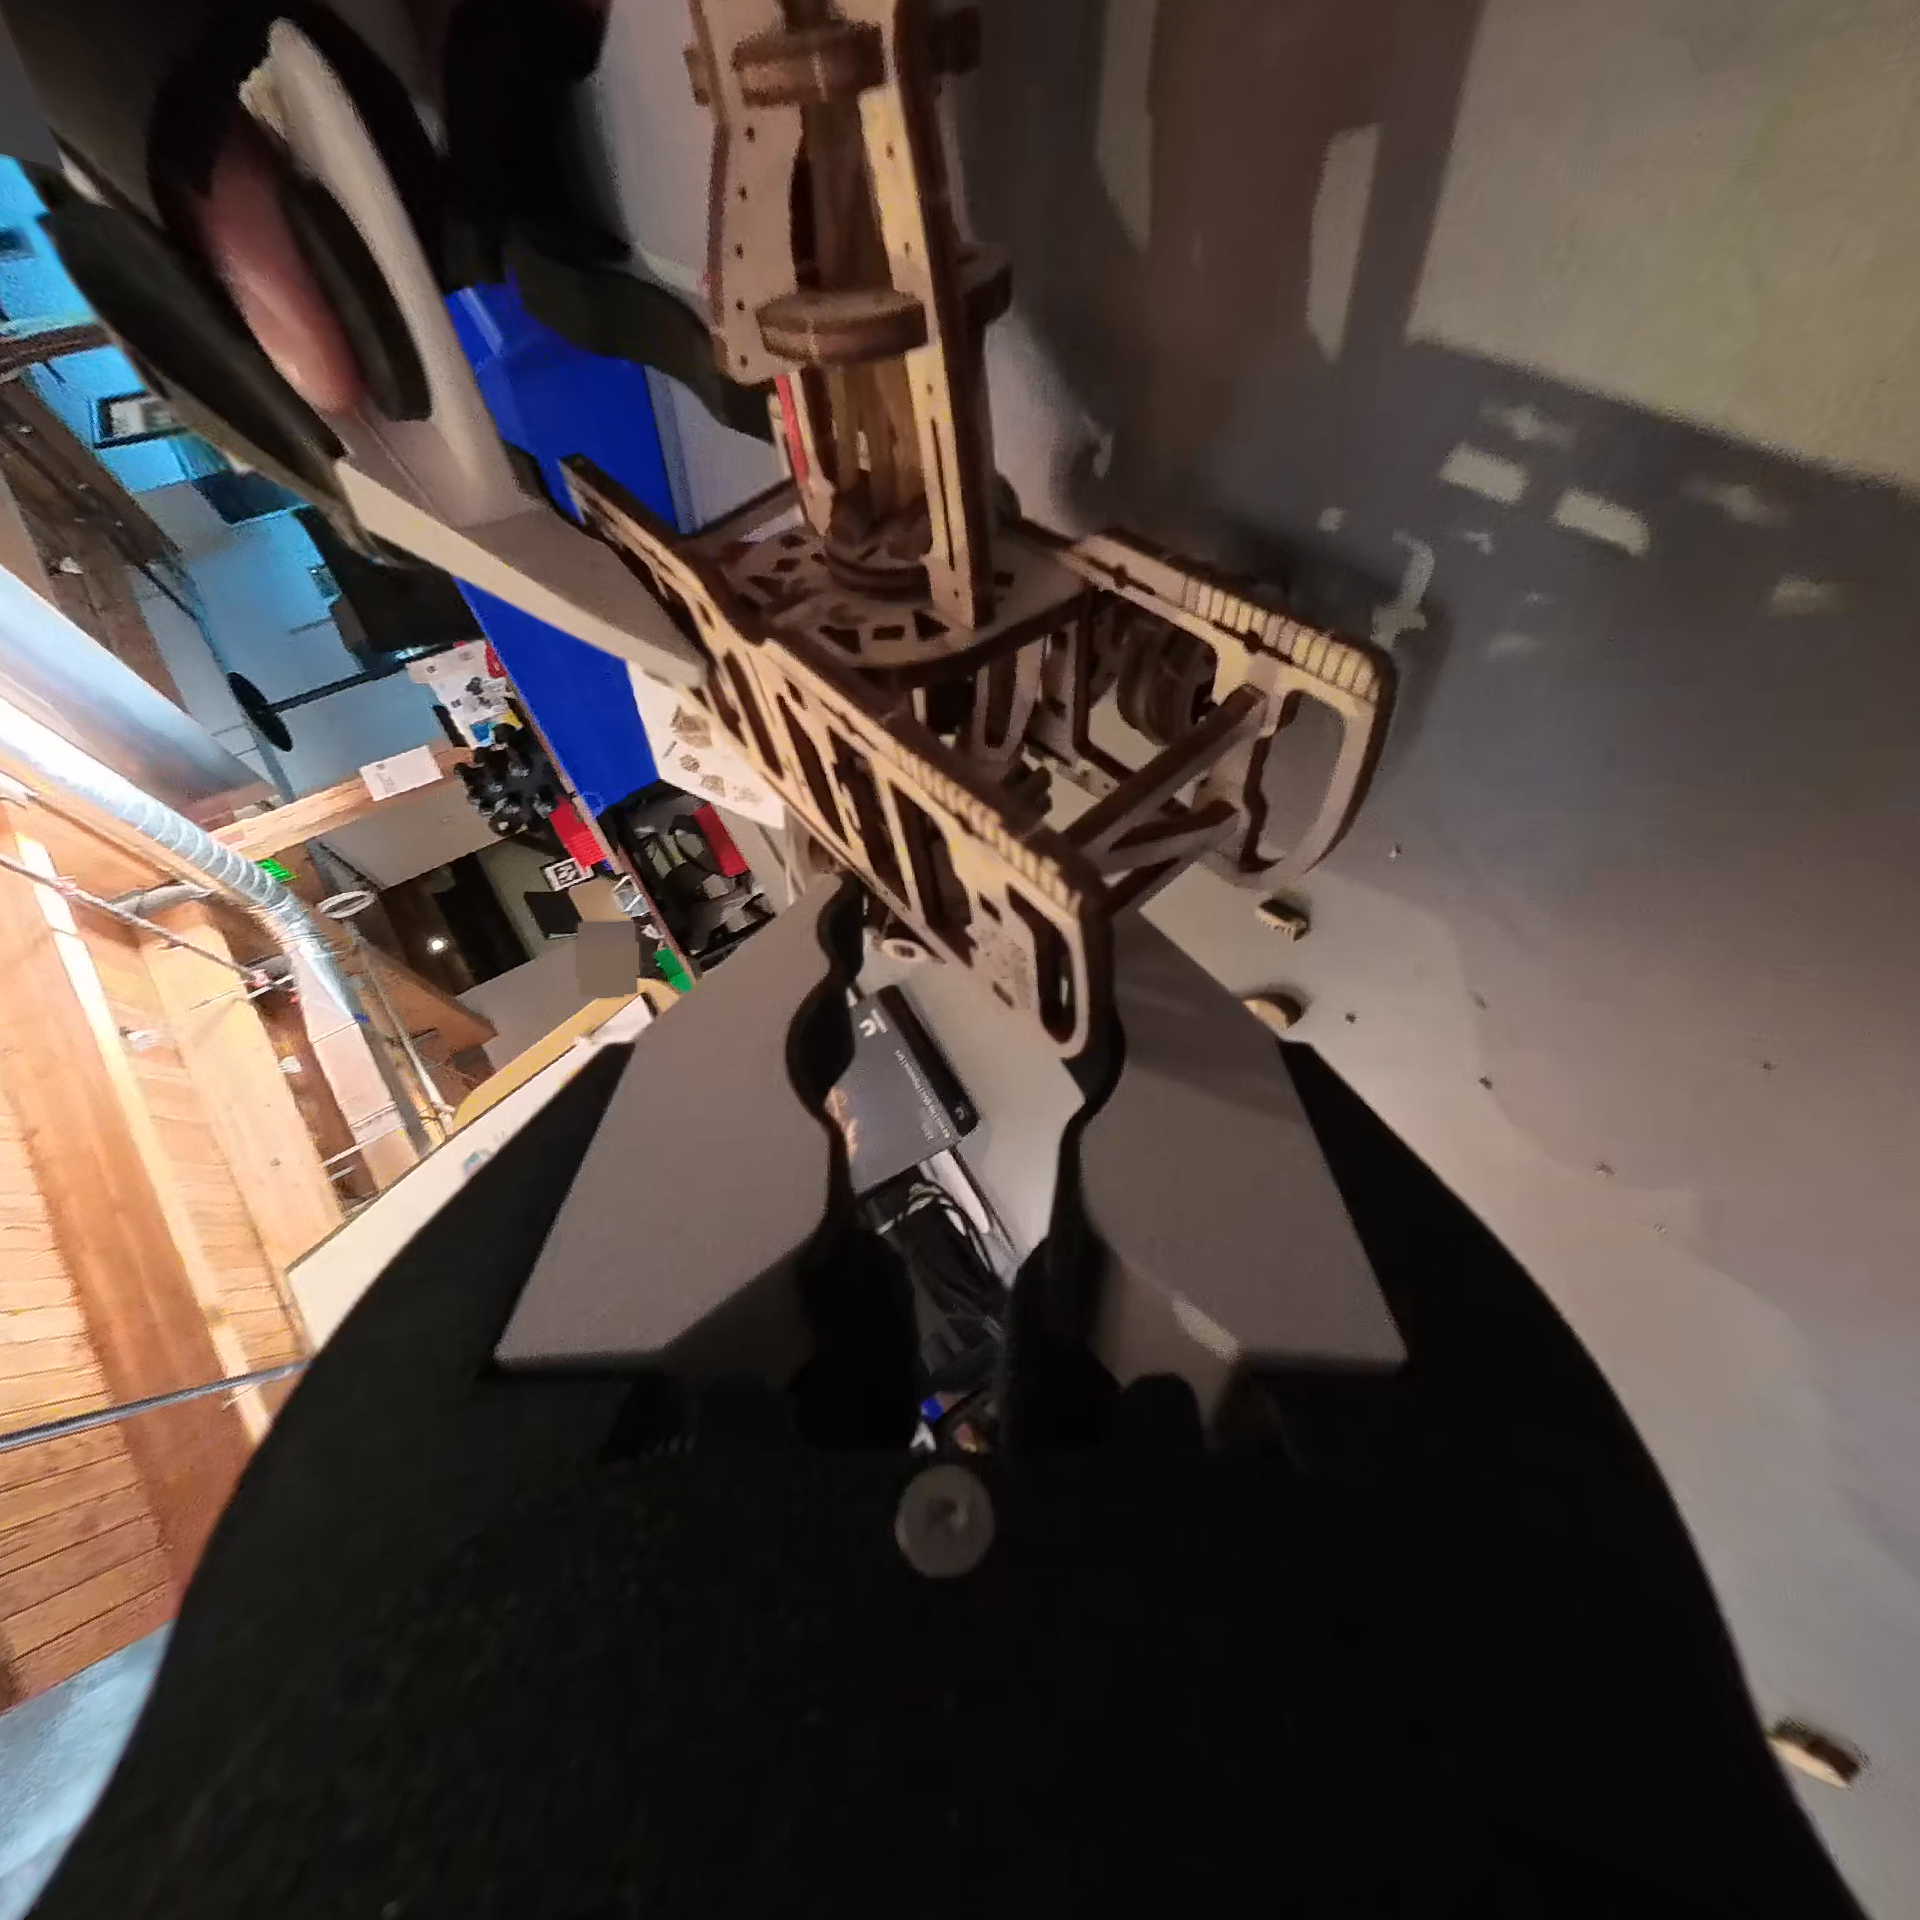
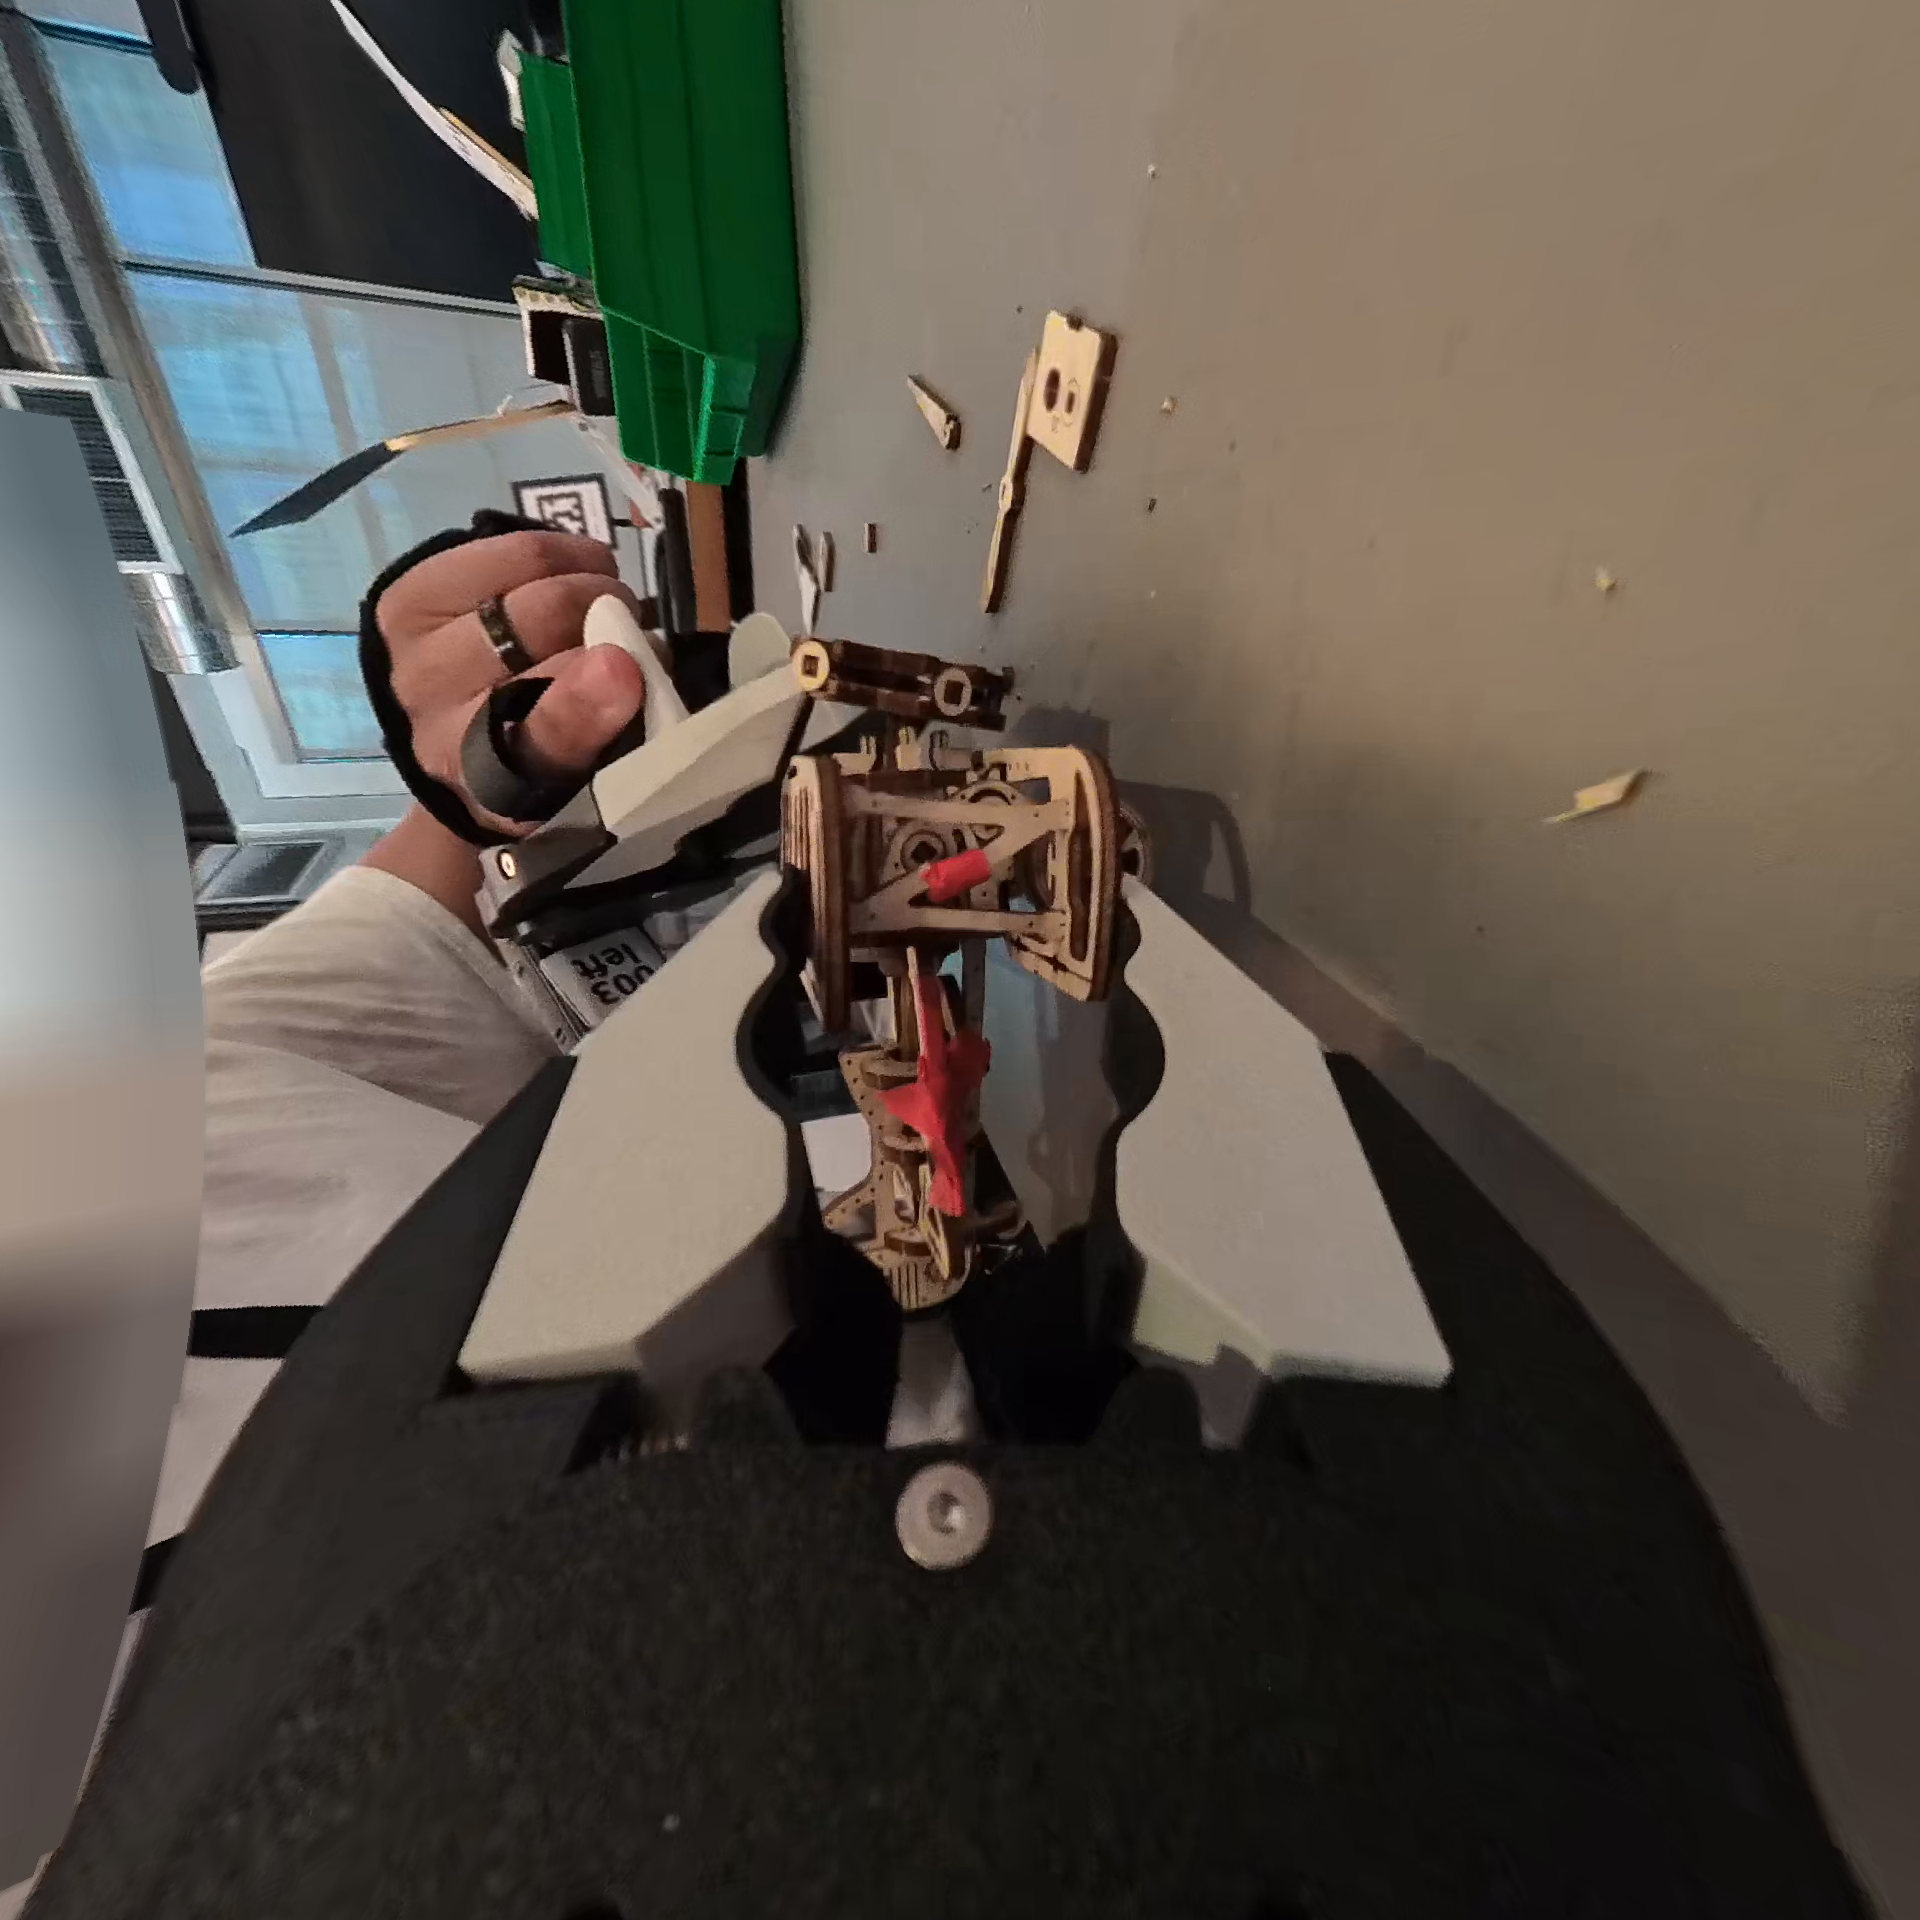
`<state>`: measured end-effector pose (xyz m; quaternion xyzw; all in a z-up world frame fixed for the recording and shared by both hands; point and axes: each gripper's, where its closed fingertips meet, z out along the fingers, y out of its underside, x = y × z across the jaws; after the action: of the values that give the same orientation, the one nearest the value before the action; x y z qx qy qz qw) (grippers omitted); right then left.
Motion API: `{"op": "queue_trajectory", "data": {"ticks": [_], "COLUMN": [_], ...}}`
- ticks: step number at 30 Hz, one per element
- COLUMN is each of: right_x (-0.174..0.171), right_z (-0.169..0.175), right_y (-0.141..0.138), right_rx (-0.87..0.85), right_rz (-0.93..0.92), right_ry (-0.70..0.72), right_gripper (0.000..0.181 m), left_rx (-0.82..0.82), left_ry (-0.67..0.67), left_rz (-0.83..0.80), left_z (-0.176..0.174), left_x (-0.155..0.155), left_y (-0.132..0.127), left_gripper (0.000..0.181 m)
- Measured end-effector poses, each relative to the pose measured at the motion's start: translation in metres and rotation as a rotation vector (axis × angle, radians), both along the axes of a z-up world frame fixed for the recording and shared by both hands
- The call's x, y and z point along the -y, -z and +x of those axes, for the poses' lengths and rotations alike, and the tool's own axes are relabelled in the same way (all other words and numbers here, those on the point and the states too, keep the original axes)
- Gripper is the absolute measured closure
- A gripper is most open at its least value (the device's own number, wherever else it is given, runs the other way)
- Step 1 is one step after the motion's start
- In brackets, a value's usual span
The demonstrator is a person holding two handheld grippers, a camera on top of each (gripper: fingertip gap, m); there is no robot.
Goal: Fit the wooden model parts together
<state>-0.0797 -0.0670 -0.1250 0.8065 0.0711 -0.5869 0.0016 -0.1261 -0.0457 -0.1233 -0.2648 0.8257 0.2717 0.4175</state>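
Left wrist view: the laser-cut pale wooden model frame is clamped at its near end between the left gripper fingers, held above the grey tabletop. Its far end is gripped by the right gripper, whose grey finger is seen at upper left. Right wrist view: the model's narrow tail with red fins is pinched by the right gripper; loose pale wooden offcuts are scattered on the tabletop beyond.

You see a green bin at the grey desk edge, and a blue bin behind.
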Motion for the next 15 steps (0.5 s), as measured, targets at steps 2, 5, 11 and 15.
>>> {"op": "queue_trajectory", "data": {"ticks": [2,5,11,15], "right_x": [0.001,0.001,-0.005,-0.006], "right_z": [0.001,0.003,0.009,0.011], "right_y": [0.001,0.002,0.001,0.003], "right_rx": [-0.016,-0.020,0.044,0.121], "right_rz": [-0.021,-0.039,-0.001,0.091], "right_ry": [-0.008,-0.027,-0.124,-0.181], "right_gripper": [0.128,0.127,0.120,0.110], "left_rx": [0.027,0.059,0.098,0.124], "left_ry": [0.000,0.012,0.020,0.041], "left_rz": [-0.051,-0.084,-0.104,-0.095], "left_z": [0.002,0.004,0.008,0.017], "left_x": [0.003,0.004,0.004,0.013], "left_y": [0.002,0.004,0.005,0.005], "left_gripper": [0.147,0.148,0.148,0.148]}}
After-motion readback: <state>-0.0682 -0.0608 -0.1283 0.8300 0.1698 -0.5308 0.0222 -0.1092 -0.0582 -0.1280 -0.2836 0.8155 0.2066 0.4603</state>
